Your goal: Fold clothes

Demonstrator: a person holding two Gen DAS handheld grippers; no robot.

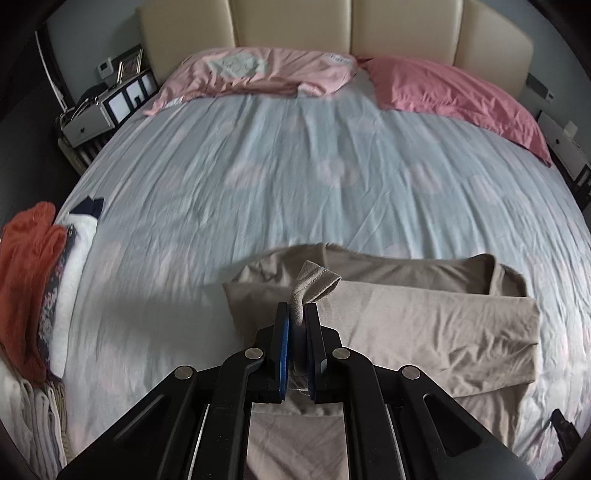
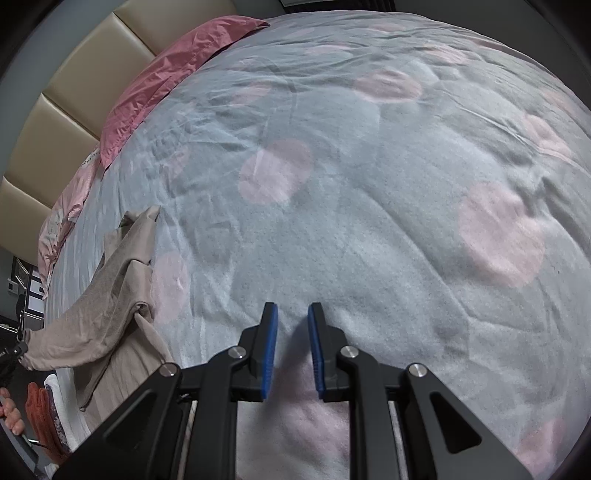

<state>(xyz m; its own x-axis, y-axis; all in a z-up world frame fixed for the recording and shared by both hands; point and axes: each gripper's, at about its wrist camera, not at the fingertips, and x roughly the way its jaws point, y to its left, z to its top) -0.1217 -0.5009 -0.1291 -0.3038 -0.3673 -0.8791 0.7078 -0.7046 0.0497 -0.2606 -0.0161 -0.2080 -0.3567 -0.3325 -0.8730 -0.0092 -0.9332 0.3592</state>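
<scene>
Two grippers appear, one per wrist view. The left gripper [image 1: 297,310] pinches a hemmed fold of a beige garment [image 1: 424,325], the cloth bunching up between its pressed fingers [image 1: 282,332] and hiding the pad faces. The garment lies partly folded on the near part of the bed [image 1: 258,166]; its lower portion passes beneath the gripper frame and is cut off at the bottom edge. In the right wrist view the same garment [image 2: 110,314] hangs at the far left, drawn toward a dark shape at the picture's edge that is hard to make out. The right gripper [image 2: 291,314] holds nothing: its fingers [image 2: 269,343] stand slightly apart over bare sheet, and whether they touch it cannot be told. At the left edge of the left view, a clothes pile [image 1: 33,277] with an orange piece on top is partly cropped. Beyond the garment the sheet lies wide and open up to two pink pillows [image 1: 454,96] and the headboard [image 1: 332,26]. A nightstand [image 1: 107,103] flanks the bed, its contents blurred.
</scene>
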